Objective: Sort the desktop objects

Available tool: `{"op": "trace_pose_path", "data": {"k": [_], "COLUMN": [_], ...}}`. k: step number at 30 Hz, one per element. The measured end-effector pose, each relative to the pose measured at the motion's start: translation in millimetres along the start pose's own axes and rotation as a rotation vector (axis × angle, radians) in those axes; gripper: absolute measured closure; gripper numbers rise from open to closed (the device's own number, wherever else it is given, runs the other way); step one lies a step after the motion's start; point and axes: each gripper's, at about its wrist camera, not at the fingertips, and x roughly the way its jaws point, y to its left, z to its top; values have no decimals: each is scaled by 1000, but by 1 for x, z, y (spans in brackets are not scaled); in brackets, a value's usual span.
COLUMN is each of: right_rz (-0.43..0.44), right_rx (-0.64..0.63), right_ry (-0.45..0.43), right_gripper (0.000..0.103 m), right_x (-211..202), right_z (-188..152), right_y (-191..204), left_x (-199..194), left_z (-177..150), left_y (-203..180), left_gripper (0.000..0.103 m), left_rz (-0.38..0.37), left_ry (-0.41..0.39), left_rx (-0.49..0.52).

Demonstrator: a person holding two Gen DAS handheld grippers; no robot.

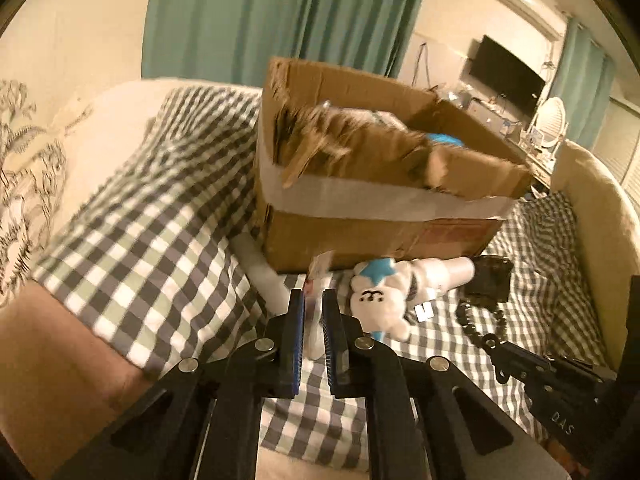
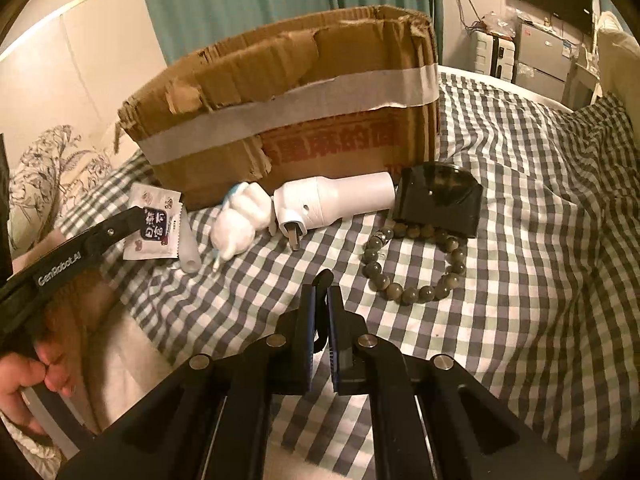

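Four things still lie on the bed by the box (image 2: 288, 92): plush (image 2: 240, 220), plug (image 2: 336, 202), beads (image 2: 416, 264), case (image 2: 438, 202). Left tool (image 1: 313, 300) pinches a sachet (image 2: 154, 224); right tool (image 2: 321, 292) grips something dark.

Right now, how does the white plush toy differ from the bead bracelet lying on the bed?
The white plush toy is soft, pale and solid, with a blue bit; the bead bracelet is an open ring of dark, glossy beads. The toy lies against the white appliance; the bracelet touches the black case. Both rest on the checked cover, ungripped.
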Motion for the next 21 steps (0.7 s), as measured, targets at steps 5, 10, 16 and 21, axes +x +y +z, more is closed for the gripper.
{"op": "trace_pose_path", "data": {"k": [5, 10, 16, 21], "right_rz": [5, 14, 12, 25], "right_rx": [19, 29, 57, 72], "right_ry": [-24, -60, -53, -38], "right_gripper": [97, 97, 97, 97], "right_x": [-17, -39, -41, -33], "right_z": [-5, -5, -9, -11], "right_y": [1, 2, -7, -10], "left_x": [-18, -31, -24, -15], "left_z": [1, 6, 3, -2], "left_y": [-13, -22, -15, 1], "left_gripper": [94, 95, 95, 51], "left_rz": [-49, -105, -79, -56], "left_ry": [-29, -57, -1, 132], "left_rx": [33, 61, 30, -14]}}
